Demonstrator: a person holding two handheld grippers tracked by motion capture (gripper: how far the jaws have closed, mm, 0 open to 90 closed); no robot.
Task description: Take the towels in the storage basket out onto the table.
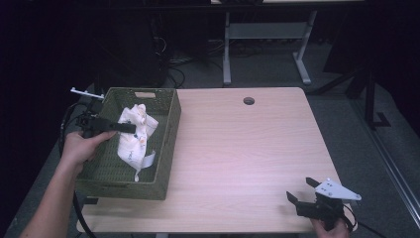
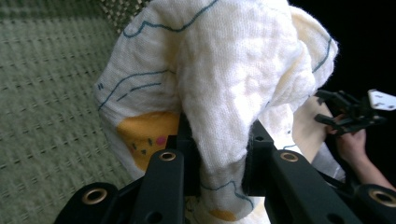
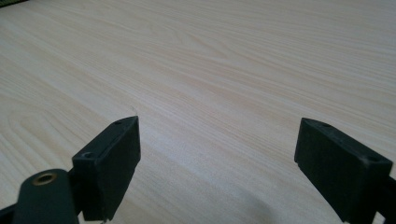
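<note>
At the left of the frame, our left gripper [image 1: 130, 128] is clamped on a white printed cloth [image 1: 133, 139] over the green woven basket [image 1: 168, 148]. At lower right, our right gripper [image 1: 302, 191] hovers over the bare wooden table [image 1: 247, 148], jaws spread wide, holding nothing.

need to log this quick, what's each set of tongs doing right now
Left tongs: shut on the white printed cloth, over the green basket.
Right tongs: open, holding nothing, above the table.

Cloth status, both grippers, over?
Left gripper shut on white printed cloth, held over green basket. Right gripper open, idle above bare table. Nothing in the way.
</note>
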